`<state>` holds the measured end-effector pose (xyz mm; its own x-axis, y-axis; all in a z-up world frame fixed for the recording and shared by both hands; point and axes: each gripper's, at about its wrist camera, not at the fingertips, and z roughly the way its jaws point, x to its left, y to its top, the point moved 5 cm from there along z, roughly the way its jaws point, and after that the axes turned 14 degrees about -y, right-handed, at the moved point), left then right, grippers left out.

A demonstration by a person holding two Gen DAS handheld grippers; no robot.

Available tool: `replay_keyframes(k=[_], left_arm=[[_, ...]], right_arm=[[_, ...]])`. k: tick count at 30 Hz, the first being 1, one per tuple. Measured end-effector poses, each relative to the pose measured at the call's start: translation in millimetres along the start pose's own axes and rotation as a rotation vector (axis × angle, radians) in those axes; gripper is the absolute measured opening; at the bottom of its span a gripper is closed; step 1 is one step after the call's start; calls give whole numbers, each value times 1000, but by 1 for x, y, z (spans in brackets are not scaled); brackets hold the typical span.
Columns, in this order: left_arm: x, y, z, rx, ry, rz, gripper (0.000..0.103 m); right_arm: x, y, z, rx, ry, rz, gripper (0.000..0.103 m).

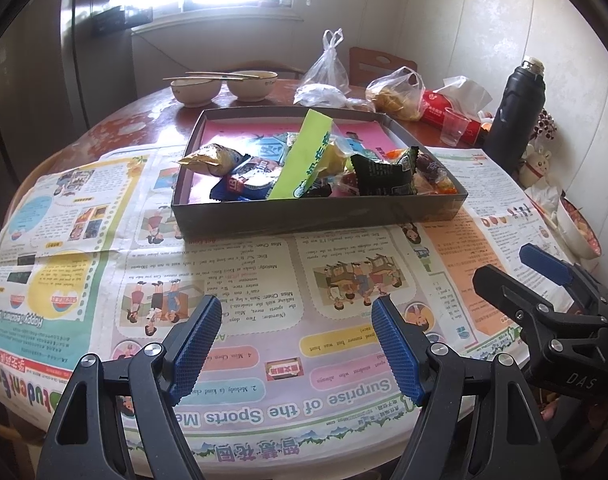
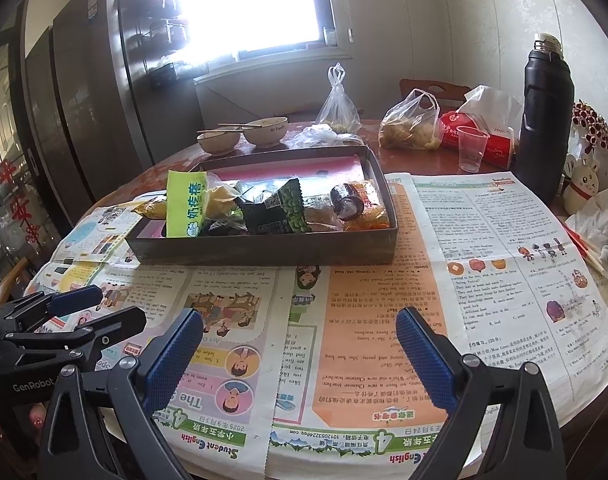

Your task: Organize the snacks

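A: Where were the snacks [image 1: 304,160]?

B: Heaped in a shallow dark box [image 1: 319,210] that sat ahead of both claws, beyond their tips, on the newspaper [image 1: 240,264] spread over the round table [image 1: 144,120]. A tall lime-green packet [image 1: 304,152] leaned upright in the middle of the heap. A dark green pouch [image 1: 383,176] lay to its right, and a gold wrapper [image 1: 208,158] with a blue one [image 1: 244,184] lay to its left.

A: And the claws themselves?

B: The left gripper [image 1: 296,344] hovered over the newspaper with its blue pads [image 1: 196,344] spread well apart and nothing between them. The right gripper [image 2: 300,356] did likewise, its pads [image 2: 423,360] wide and bare. In the left wrist view the right claw showed at the right edge; in the right wrist view the left claw showed at the left edge, so they sat side by side, apart, neither touching the box.

A: What lay further out?

B: Behind the box, two bowls [image 1: 224,88] with chopsticks [image 1: 216,77] across them, and two clear plastic bags [image 1: 327,72] of food. Off to the right beyond the box stood a clear plastic cup [image 2: 471,148], a red tissue pack [image 2: 475,128] and a tall black flask [image 2: 547,120]. A bright window [image 2: 244,4] glared at the back.
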<state>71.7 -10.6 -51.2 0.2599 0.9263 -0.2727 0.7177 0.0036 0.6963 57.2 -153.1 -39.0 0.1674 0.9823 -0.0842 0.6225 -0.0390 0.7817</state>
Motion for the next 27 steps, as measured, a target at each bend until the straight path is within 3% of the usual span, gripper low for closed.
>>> replay_keyframes(k=[27], left_arm=[[6,0,2,2,11,7,79]], right_arm=[[-10,2,4,-7,-52,-9,98]])
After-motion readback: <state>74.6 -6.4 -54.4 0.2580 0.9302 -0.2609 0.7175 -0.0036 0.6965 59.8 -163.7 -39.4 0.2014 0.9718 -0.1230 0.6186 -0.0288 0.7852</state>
